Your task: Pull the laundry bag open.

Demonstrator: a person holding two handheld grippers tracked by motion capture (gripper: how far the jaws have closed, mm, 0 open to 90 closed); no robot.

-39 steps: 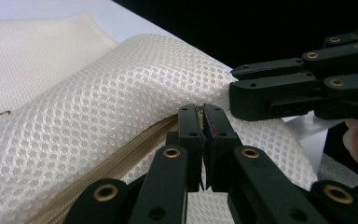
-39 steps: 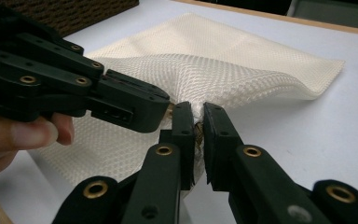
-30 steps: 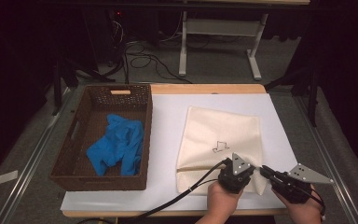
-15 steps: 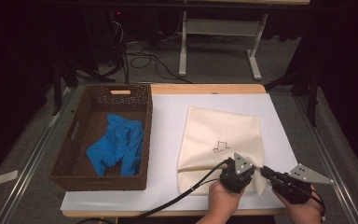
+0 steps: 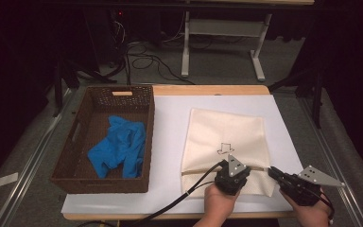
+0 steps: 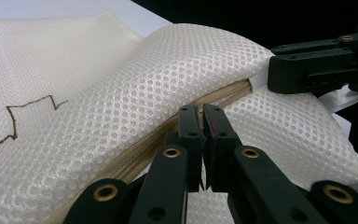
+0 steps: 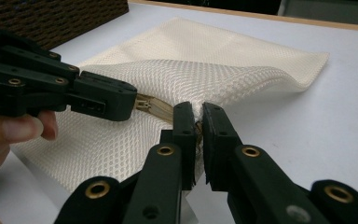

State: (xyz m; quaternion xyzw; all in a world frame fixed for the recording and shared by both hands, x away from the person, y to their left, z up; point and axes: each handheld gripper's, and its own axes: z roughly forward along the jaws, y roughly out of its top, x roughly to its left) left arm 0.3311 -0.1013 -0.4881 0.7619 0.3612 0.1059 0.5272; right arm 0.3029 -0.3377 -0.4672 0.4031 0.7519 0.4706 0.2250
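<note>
The left gripper (image 6: 201, 121) is pinched shut on the zipper (image 6: 168, 133) of the mesh bag (image 5: 227, 142), about midway along the bag's near edge; its jaws meet on the tan zipper tape, probably on the pull, though the pull itself is hidden. The right gripper (image 7: 198, 122) is also closed, clamping the bag's corner where the zipper line ends, just beside the left one.

The bag lies flat on the white sheet (image 5: 170, 123) covering the desk (image 5: 208, 90), right of a basket (image 5: 75, 175) holding a blue cloth (image 5: 118, 146).

Risks, as I judge them: the mesh is soft and slack, so if the right gripper's hold on the corner slips, the bag would bunch and travel with the zipper rather than open. A thin pull could slide out of the left jaws under a sideways tug. Loose mesh beside the teeth could also catch in the slider and jam it.

The bag is cream, roughly square, of a honeycomb knit with small round holes, limp and puffed where lifted near the zipper. An arrow outline (image 5: 225, 149) is drawn on its top face. The basket is dark brown woven wicker, rectangular, with handle slots.
</note>
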